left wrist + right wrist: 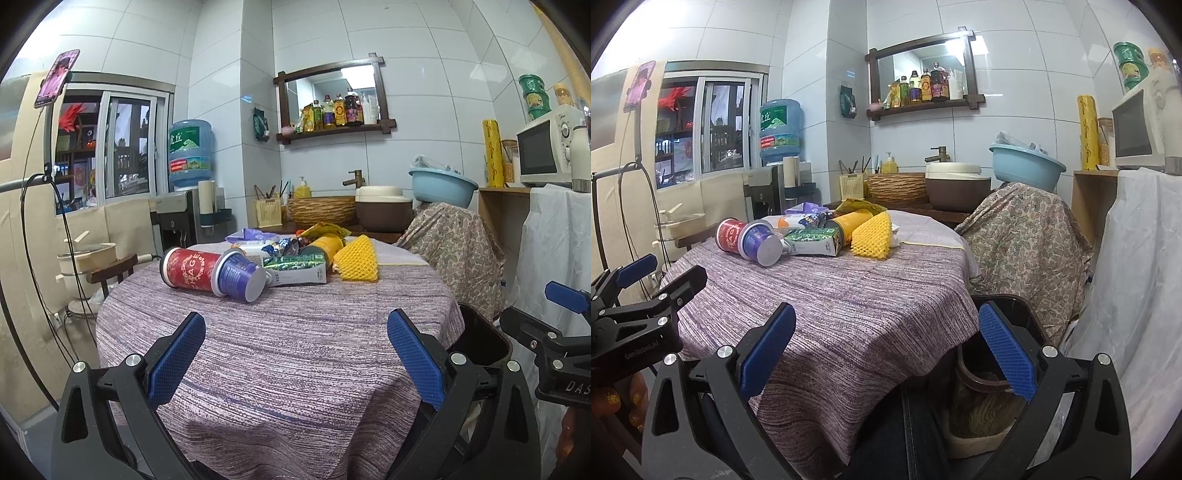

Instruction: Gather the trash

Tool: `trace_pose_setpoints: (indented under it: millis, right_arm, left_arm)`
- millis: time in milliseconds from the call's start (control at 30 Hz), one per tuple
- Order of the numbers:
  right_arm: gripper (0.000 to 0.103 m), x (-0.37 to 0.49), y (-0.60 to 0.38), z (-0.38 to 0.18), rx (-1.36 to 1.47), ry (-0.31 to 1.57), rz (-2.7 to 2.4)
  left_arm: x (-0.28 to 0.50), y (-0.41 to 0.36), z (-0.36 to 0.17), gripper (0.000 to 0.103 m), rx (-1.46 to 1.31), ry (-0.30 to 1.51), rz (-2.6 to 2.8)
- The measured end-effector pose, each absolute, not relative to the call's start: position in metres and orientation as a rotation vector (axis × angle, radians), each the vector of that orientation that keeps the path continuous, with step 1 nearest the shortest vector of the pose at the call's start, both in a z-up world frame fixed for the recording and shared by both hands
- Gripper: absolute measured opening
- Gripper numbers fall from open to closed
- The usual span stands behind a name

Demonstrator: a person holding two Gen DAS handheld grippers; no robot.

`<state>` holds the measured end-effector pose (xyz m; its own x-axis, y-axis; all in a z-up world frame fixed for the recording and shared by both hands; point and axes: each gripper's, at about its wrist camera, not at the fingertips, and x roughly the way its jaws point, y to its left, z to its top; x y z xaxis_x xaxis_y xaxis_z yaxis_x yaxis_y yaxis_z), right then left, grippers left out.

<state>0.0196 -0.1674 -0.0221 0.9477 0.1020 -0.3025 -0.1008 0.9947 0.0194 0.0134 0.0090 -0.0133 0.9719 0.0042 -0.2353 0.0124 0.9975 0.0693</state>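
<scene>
Hovering over the round table, both hand-held grippers, left and right, spread wide and empty, trash pile beyond.

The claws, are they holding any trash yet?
No. The left claw and right claw are both open and empty, short of the trash pile.

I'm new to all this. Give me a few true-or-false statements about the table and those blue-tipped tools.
1. Both tools, left tool and right tool, are open and empty. True.
2. The red cup stands upright. False: it lies on its side.
3. The yellow foam net lies right of the green carton. True.
4. The trash sits at the table's near edge. False: it is piled at the far side of the tablecloth.
</scene>
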Motion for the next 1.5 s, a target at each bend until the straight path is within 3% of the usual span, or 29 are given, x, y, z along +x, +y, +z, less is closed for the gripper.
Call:
trace_pose_setpoints:
  millis: [367,667,1100,1500]
  right_arm:
    - [0.098,0.117,-0.154,-0.030,0.009,0.540,0.308]
    - [0.098,0.180,-0.111,-0.019,-0.078,0.612,0.448]
    - [0.098,0.233,-0.068,-0.009,-0.160,0.678,0.574]
    - [0.098,0.350,0.120,0.044,-0.360,0.861,0.896]
  left_arm:
    - [0.085,0.047,-0.016,0.098,0.026,0.491,-0.047]
    - [0.146,0.100,-0.018,0.098,-0.044,0.647,0.019]
    - [0.197,0.130,-0.006,0.097,-0.048,0.671,0.052]
    - [0.156,0.181,-0.006,0.097,-0.085,0.669,0.175]
